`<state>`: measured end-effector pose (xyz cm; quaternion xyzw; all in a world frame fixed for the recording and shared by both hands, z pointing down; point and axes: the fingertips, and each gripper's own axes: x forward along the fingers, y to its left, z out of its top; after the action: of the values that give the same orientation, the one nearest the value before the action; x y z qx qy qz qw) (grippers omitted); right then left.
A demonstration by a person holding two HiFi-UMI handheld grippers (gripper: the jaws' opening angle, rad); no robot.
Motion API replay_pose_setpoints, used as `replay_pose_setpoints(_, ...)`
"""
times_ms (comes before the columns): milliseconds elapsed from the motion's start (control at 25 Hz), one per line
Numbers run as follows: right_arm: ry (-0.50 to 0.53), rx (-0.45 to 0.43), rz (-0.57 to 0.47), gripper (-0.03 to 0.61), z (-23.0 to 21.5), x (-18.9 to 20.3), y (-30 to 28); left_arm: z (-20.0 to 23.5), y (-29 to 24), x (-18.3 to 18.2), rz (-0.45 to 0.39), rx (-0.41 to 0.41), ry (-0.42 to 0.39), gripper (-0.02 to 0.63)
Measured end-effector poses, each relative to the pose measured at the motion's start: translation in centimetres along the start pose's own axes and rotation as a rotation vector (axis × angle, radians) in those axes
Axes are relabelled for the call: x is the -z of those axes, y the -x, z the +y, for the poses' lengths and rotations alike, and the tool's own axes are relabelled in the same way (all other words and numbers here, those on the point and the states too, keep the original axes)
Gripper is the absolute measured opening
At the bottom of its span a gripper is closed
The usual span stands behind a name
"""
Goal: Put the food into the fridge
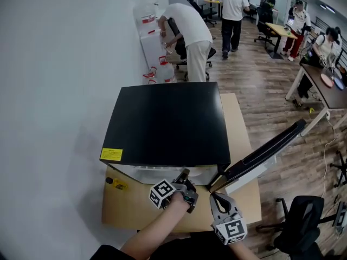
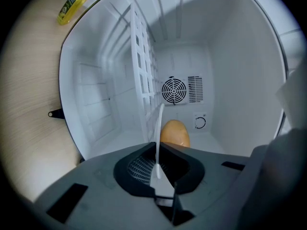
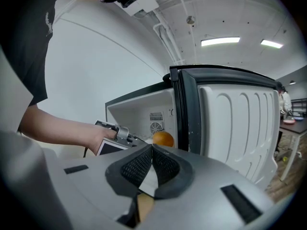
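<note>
The black mini fridge [image 1: 168,123] stands on a wooden table [image 1: 130,210] with its door [image 1: 265,153] swung open to the right. An orange round food [image 2: 174,133] lies on the white floor inside, near the back wall fan; the right gripper view shows this food [image 3: 163,139] too. My left gripper [image 1: 183,176] sits at the fridge mouth, jaws shut [image 2: 157,169]. A thin white strip, in line with the wire shelf [image 2: 143,75], runs down to the fingertips; whether it is gripped I cannot tell. My right gripper [image 1: 216,196] hangs just outside by the door, shut and empty [image 3: 151,150].
A small yellow bottle [image 1: 116,184] lies on the table left of the fridge. The open door [image 3: 235,123] blocks the right side. A black office chair [image 1: 301,221] stands right of the table. Several people and desks are further back in the room.
</note>
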<state>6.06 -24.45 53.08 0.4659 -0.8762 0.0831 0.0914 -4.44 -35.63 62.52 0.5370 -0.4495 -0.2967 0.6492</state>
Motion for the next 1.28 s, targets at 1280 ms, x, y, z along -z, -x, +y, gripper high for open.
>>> replay_pose_setpoints(1280,-0.047,0.033,0.008,0.06,0.2,-0.9,1.2,-3.8,-2.3,-3.0,-0.051,-0.129,-0.65,0.13)
